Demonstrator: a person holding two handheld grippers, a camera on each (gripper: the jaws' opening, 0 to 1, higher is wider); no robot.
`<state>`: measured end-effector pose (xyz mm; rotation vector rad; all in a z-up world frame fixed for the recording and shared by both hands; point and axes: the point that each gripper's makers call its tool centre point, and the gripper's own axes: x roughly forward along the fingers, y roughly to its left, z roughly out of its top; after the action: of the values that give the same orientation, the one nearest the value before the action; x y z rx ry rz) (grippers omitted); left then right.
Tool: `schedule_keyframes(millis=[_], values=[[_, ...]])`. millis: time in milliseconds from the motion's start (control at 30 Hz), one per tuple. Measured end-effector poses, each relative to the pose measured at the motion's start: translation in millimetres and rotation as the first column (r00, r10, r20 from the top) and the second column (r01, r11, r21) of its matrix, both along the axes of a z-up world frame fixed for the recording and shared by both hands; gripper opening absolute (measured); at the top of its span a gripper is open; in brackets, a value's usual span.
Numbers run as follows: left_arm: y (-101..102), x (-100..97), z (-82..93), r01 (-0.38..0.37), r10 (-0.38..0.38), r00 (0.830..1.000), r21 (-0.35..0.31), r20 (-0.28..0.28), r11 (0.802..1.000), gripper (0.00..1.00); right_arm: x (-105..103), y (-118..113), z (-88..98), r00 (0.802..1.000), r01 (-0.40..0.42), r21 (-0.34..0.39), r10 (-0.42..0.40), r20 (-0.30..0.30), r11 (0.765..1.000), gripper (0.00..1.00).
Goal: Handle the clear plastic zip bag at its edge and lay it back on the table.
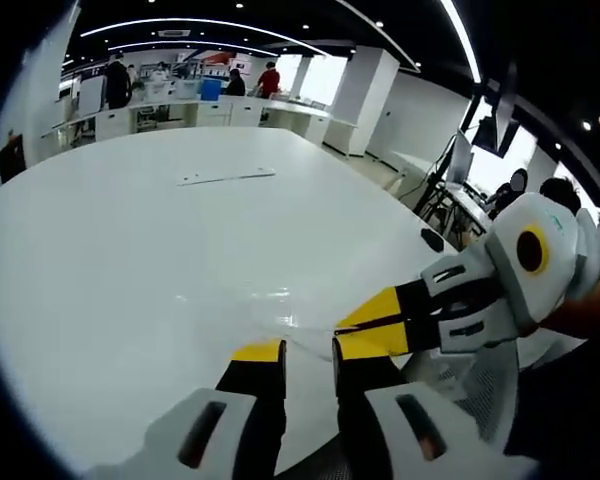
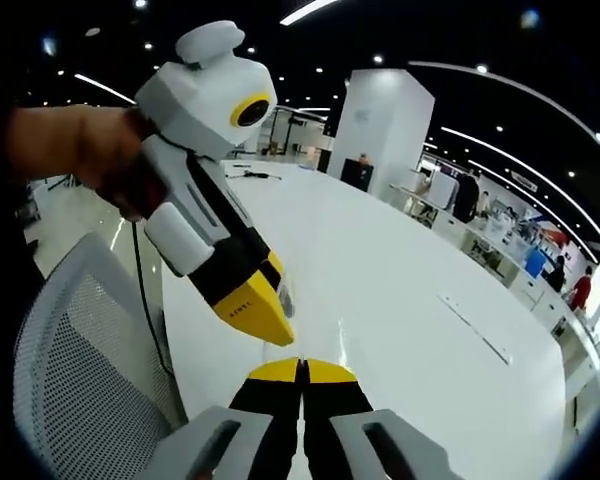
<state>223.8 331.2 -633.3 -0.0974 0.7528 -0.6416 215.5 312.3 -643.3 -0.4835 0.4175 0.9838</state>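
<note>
The clear plastic zip bag (image 1: 265, 305) lies nearly see-through on the white table (image 1: 130, 230), its near edge running toward the yellow jaw tips. My right gripper (image 1: 348, 328) comes in from the right of the left gripper view, shut on that edge. Seen in its own view, the right gripper (image 2: 302, 372) has its jaws pressed together. My left gripper (image 1: 308, 350) stands just in front of the bag with a narrow gap between its jaws and nothing in them. A thin clear sliver of the bag (image 2: 286, 290) shows beside the left gripper (image 2: 265, 318).
A long flat strip (image 1: 227, 178) lies further out on the table. A grey mesh chair (image 2: 75, 350) stands at the table's near edge. Desks, monitors (image 1: 460, 158) and people are at the room's far sides.
</note>
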Motion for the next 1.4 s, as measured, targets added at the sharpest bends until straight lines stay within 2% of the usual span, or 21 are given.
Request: schedule_keyframes(millis=[267,467,967,1400], values=[[3.3,-0.6,-8.3,-0.005,0.006,1.0,0.027,-0.017,1.0,0.0,7.5,-4.4,9.2,0.999,0.042,0.027,-0.043,0.011,0.999,0.0],[4.5,-2.4,-14.1,0.004,-0.003,0.999,0.028,-0.036,1.0,0.0,14.2,-7.8,14.2,0.997,0.074,0.043,-0.075,0.015,0.996,0.0],[7.8,-5.5,-16.3,0.006,-0.005,0.999,0.042,-0.043,0.999,0.0,26.5,-12.6,23.7,0.994,0.106,0.07,-0.108,0.023,0.992,0.0],[8.6,-4.8,-21.2,0.008,-0.005,0.999,0.043,-0.054,0.999,0.0,37.5,-21.3,38.3,0.989,0.134,0.091,-0.139,0.054,0.987,0.0]])
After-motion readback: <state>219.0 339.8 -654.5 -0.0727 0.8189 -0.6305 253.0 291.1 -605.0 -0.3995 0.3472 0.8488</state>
